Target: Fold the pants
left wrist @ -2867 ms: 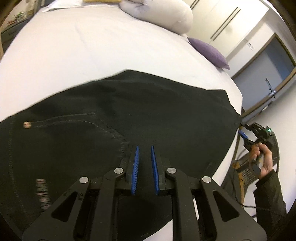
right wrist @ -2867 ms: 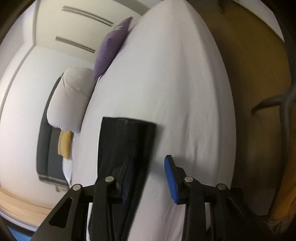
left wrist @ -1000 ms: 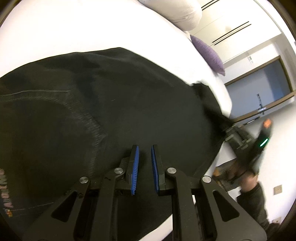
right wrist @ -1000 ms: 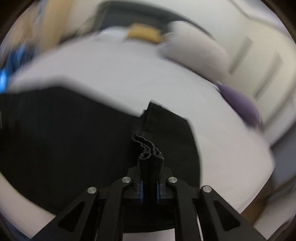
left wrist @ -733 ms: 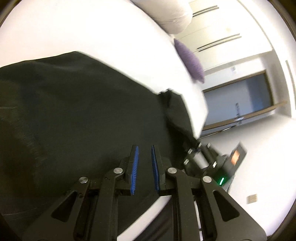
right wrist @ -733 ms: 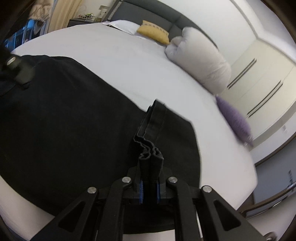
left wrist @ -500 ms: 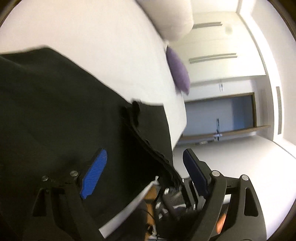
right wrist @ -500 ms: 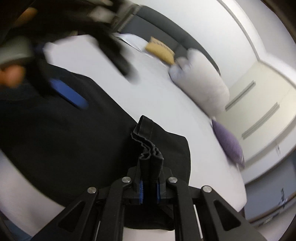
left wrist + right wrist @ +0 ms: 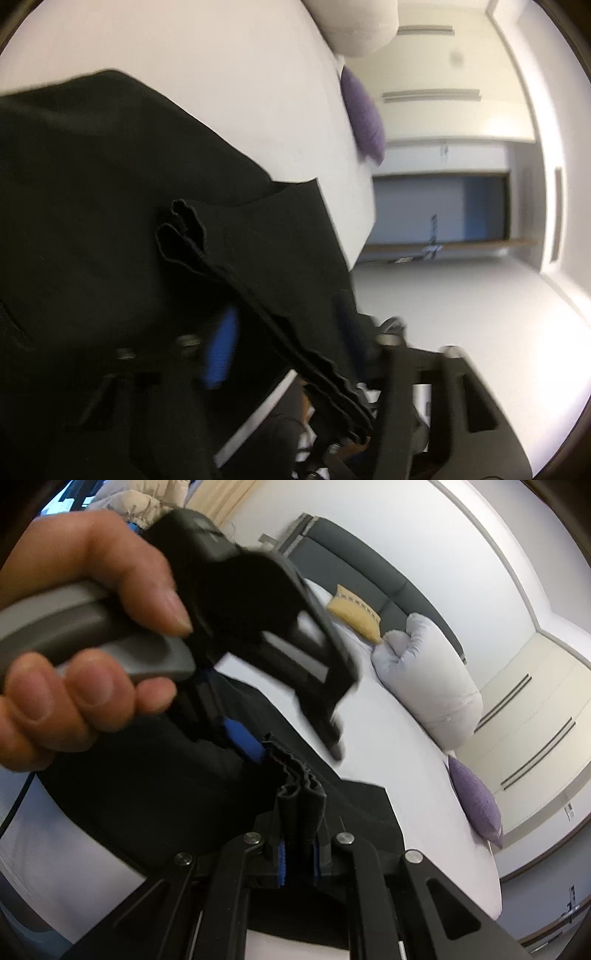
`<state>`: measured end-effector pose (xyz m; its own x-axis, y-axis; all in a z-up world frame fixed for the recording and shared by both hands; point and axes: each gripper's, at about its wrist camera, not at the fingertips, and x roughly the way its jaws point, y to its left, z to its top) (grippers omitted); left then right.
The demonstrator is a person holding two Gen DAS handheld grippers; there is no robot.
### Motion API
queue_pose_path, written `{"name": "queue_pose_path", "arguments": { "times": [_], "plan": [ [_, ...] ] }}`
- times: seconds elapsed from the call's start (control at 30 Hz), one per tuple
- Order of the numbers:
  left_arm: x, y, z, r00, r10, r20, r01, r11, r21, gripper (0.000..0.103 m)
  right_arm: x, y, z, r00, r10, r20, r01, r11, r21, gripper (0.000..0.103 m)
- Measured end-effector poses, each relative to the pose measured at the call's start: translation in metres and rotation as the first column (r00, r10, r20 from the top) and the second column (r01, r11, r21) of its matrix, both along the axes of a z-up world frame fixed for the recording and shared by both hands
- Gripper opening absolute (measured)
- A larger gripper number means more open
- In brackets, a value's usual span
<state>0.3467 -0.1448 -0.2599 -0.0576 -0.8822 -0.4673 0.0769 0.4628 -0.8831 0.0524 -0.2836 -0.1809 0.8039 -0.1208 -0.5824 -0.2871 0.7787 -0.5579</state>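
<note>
Black pants (image 9: 92,184) lie on a white bed (image 9: 184,55). My right gripper (image 9: 298,867) is shut on the bunched leg hems (image 9: 301,786) and holds them up over the rest of the pants (image 9: 155,782). My left gripper (image 9: 288,343) is open, its jaws on either side of the raised hem edge (image 9: 258,295). In the right wrist view the left gripper (image 9: 291,734) and the hand holding it sit right in front of the hems, one blue pad (image 9: 243,738) touching the cloth.
A grey-white pillow (image 9: 428,686), a purple cushion (image 9: 476,801) and a yellow cushion (image 9: 354,611) lie at the far side of the bed by the dark headboard (image 9: 369,579). A doorway (image 9: 443,210) lies beyond the bed edge.
My right gripper took hold of the leg hems and carried them toward the left gripper. My left gripper opened wide and swung over to the raised hems.
</note>
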Motion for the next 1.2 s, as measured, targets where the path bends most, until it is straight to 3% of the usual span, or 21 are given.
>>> {"name": "queue_pose_path", "arguments": {
  "times": [0.17,0.4,0.53,1.0,1.2],
  "plan": [
    [0.002,0.012,0.006,0.997,-0.046,0.059,0.043,0.997,0.061,0.024,0.004,0.02,-0.002,0.998,0.059,0.003,-0.059,0.998,-0.01,0.011],
    [-0.001,0.051,-0.005,0.995,0.001,0.095,-0.014,0.99,0.141,0.023,0.0,0.048,-0.015,0.992,0.118,-0.037,-0.119,0.993,-0.015,0.011],
    [-0.004,0.084,-0.017,0.996,0.049,0.077,-0.06,0.987,0.149,0.023,0.002,0.054,-0.021,0.989,0.136,-0.056,-0.137,0.99,-0.016,0.011],
    [-0.014,0.116,-0.043,0.993,0.111,0.046,-0.117,0.981,0.157,0.023,-0.001,0.071,-0.046,0.966,0.212,-0.146,-0.222,0.974,-0.05,0.012],
    [-0.025,0.142,-0.042,0.987,0.14,0.073,-0.151,0.971,0.187,0.023,0.0,0.08,-0.055,0.961,0.223,-0.166,-0.235,0.97,-0.054,0.018]
  ]
}}
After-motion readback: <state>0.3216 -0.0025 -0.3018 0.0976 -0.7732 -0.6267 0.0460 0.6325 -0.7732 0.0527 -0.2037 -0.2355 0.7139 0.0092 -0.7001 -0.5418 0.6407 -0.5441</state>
